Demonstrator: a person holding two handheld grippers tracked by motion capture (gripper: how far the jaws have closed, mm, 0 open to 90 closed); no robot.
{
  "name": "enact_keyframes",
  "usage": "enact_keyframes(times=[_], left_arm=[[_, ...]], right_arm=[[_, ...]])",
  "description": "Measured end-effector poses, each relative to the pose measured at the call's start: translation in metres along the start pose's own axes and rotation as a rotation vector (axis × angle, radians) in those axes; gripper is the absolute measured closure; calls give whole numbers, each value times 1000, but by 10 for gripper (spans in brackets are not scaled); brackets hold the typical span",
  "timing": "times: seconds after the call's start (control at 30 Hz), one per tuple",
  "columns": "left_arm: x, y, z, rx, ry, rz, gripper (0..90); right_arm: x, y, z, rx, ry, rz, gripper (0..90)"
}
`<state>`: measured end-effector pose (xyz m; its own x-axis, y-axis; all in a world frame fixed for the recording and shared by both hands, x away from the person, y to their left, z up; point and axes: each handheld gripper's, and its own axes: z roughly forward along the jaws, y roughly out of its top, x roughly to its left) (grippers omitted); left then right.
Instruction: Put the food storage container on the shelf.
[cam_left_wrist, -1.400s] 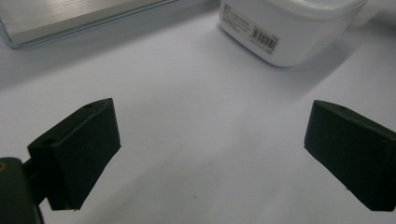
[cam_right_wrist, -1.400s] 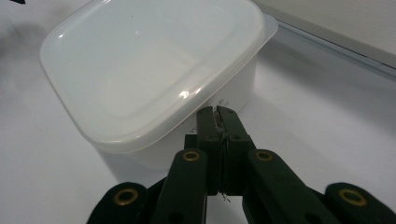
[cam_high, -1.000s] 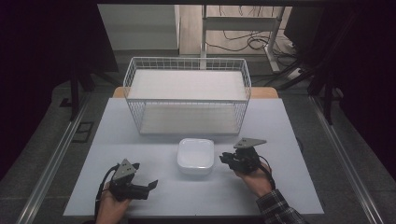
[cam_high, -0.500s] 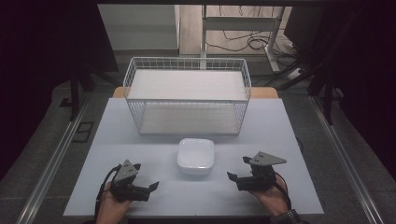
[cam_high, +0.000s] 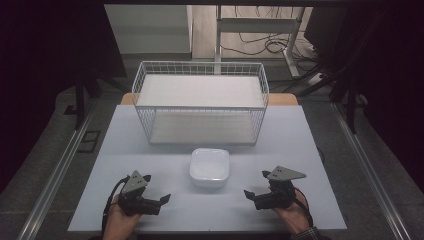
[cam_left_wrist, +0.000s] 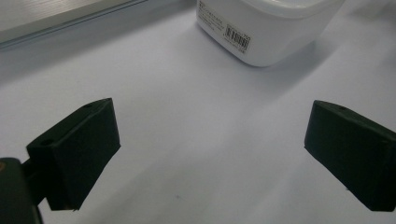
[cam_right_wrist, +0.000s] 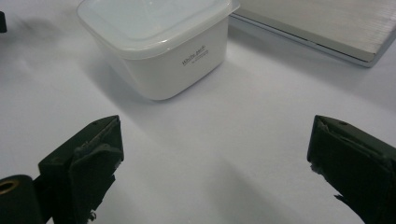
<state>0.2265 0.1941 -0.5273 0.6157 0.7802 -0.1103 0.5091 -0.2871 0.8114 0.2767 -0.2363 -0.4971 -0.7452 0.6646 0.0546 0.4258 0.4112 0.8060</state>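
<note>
A white lidded plastic container (cam_high: 209, 167) stands on the white table (cam_high: 300, 145), in front of the wire basket. My left gripper (cam_high: 157, 189) rests near the front edge, left of the container, open and pointing right with nothing between its jaws. The left gripper view has the container (cam_left_wrist: 266, 28) ahead, beyond my open left gripper (cam_left_wrist: 210, 135). My right gripper (cam_high: 256, 184) sits right of the container, apart from it, pointing left. Its jaws have just been opening and hold nothing. The right gripper view shows the container (cam_right_wrist: 159, 42) beyond my open right gripper (cam_right_wrist: 212, 140).
A white wire basket (cam_high: 200, 102) with a pale floor stands at the back middle of the table. Bare table surface lies on either side of the container. Dark floor, metal rails and cables surround the table.
My right gripper has drawn away from the container's right side, toward the front right, and its jaws have opened wide. The container and the left gripper have stayed put.
</note>
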Motion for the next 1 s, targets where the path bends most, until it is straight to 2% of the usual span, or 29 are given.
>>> enact_keyframes(times=[0.2, 0.43, 0.53, 0.67, 0.9, 1.0], left_arm=[[0, 3, 1, 7, -4, 1, 31], [-2, 12, 5, 7, -19, 13, 20], [0, 17, 6, -13, -57, -2, 17], [2, 25, 9, -24, -73, -5, 26], [1, 41, 17, -33, -98, 6, 53], [2, 50, 22, -32, -104, 10, 74]], right_arm=[[-1, 2, 0, -3, 1, -14, 34], [-1, 5, 2, -13, 8, 2, 34], [-1, 7, 4, -15, 21, 13, 35], [0, 11, 7, -14, 33, 31, 34], [3, 21, 14, 23, 73, 68, 9], [4, 26, 16, 4, 115, 93, 4]])
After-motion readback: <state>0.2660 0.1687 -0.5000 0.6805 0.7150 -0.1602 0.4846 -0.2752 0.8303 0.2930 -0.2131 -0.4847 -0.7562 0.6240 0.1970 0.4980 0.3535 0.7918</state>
